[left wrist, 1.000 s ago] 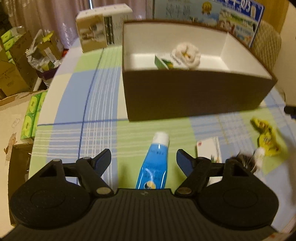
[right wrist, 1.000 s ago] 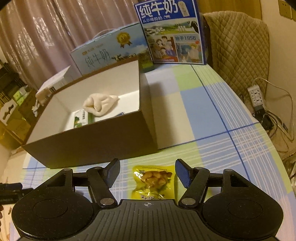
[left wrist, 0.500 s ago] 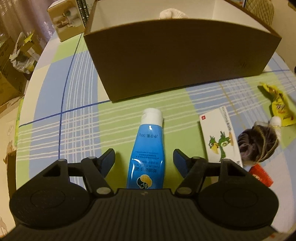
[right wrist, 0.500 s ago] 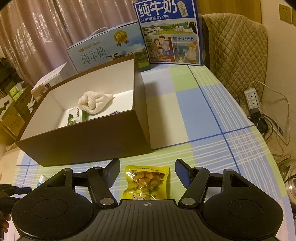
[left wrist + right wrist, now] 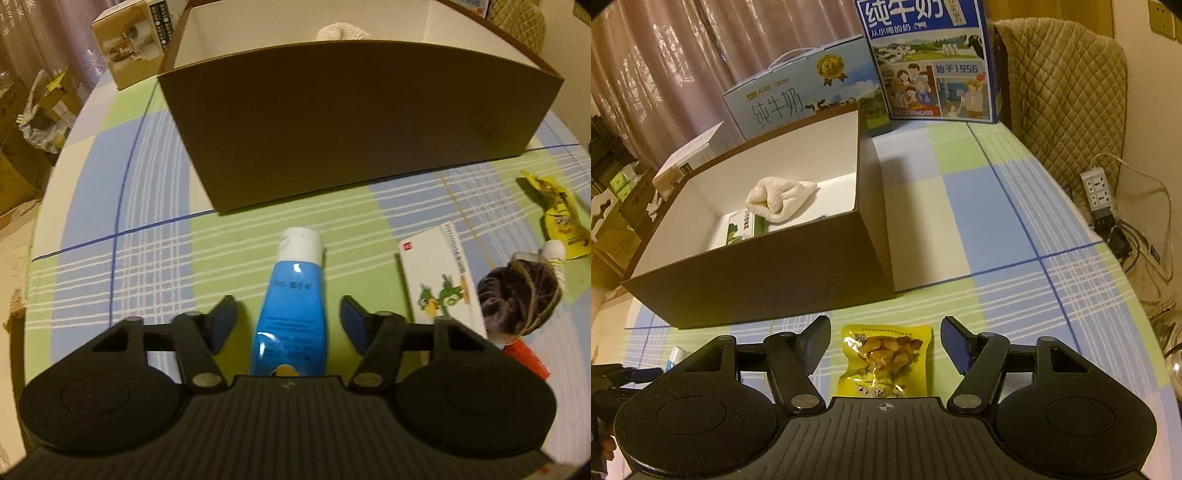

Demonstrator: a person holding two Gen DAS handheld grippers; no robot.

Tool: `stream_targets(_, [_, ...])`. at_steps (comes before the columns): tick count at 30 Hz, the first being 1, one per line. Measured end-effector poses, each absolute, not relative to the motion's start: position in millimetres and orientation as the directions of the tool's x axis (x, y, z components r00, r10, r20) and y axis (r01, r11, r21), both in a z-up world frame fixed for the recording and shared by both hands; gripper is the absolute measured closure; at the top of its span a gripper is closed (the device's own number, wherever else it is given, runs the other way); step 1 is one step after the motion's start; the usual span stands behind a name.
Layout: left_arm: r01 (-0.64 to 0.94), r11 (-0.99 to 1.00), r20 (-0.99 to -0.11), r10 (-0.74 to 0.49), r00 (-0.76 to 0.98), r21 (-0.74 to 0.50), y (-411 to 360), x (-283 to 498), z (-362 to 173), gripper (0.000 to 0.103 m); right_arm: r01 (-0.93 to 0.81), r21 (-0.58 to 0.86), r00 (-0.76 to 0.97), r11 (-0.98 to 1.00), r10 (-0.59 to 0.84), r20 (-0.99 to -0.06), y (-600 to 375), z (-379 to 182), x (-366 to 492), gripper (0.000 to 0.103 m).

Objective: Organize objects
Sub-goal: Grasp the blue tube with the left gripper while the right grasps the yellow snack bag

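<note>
Left wrist view: my left gripper (image 5: 287, 317) gapes wide astride the blue white-capped tube (image 5: 291, 306), untouched on the checked tablecloth (image 5: 147, 240). My right gripper (image 5: 884, 347) likewise straddles the yellow snack packet (image 5: 884, 360), before the brown cardboard box (image 5: 768, 284); curtains (image 5: 683, 55) behind.

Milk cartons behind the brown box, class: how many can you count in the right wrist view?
2. The pale blue milk carton stands behind the brown box; the dark blue milk carton stands upright to its right. Others may be hidden.
</note>
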State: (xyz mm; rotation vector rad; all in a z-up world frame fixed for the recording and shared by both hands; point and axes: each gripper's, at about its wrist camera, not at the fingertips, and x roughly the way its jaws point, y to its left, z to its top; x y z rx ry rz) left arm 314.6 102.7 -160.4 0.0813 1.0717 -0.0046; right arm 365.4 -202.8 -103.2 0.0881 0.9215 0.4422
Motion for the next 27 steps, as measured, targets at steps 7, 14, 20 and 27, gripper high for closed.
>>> stream_targets(7, [0.022, 0.999, -0.881, 0.013, 0.472, 0.026, 102, 318, -158, 0.069, -0.31, 0.285, 0.435, 0.907, 0.401, -0.806, -194, -126, 370, 0.039])
stream_targets(14, [-0.015, 1.0, -0.885, 0.018, 0.465, 0.012, 107, 319, -158, 0.069, -0.323, 0.201, 0.446, 0.925, 0.336, -0.829, -183, -143, 373, 0.025])
stream_targets(20, [-0.017, 1.0, -0.885, 0.02, 0.465, 0.013, 107, 319, -159, 0.069, -0.333, 0.173, 0.412, 0.927, 0.308, -0.858, -173, -158, 378, 0.025])
stream_targets(27, [-0.019, 1.0, -0.884, 0.024, 0.467, 0.017, 107, 318, -159, 0.068, -0.358, 0.129, 0.414, 0.925, 0.281, -0.866, -162, -169, 379, 0.025])
